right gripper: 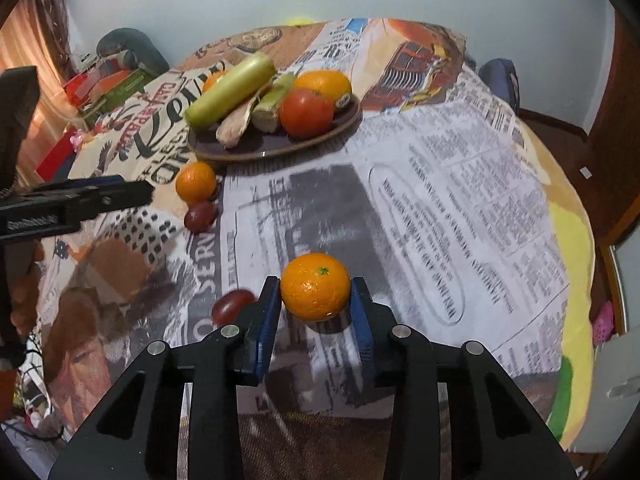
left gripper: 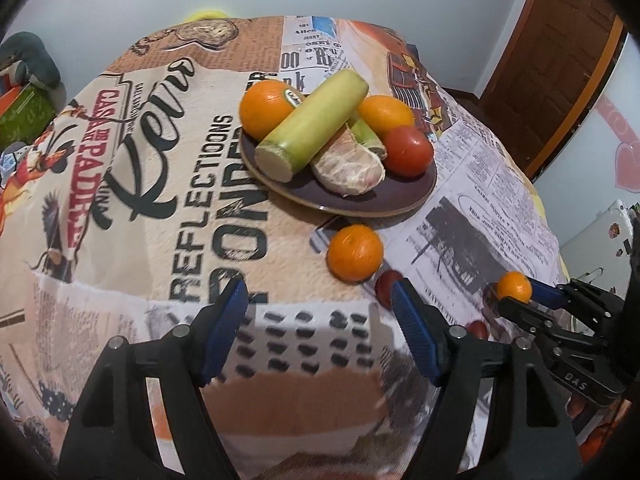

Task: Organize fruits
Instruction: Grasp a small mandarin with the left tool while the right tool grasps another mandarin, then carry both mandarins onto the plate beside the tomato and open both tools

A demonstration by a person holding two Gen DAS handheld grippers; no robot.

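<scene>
A dark plate (left gripper: 416, 194) (right gripper: 320, 136) holds two oranges, a red tomato (left gripper: 408, 151) (right gripper: 306, 113), pale green stalks (left gripper: 316, 118) and a peeled citrus. A loose mandarin (left gripper: 355, 253) (right gripper: 196, 182) lies on the cloth just in front of the plate, with a small dark red fruit (left gripper: 387, 286) (right gripper: 200, 216) beside it. My left gripper (left gripper: 320, 328) is open and empty, short of that mandarin. My right gripper (right gripper: 316, 312) (left gripper: 516, 292) is shut on another mandarin (right gripper: 315, 286) (left gripper: 514, 286), held just above the cloth. A second dark red fruit (right gripper: 232, 306) lies left of it.
The round table is covered by a printed newspaper-style cloth (left gripper: 160, 200) (right gripper: 440, 200). Boxes and clutter (right gripper: 108, 80) stand beyond the table's far left edge. A wooden door (left gripper: 560, 60) is at the right. A blue bag (right gripper: 500, 80) sits beyond the far right edge.
</scene>
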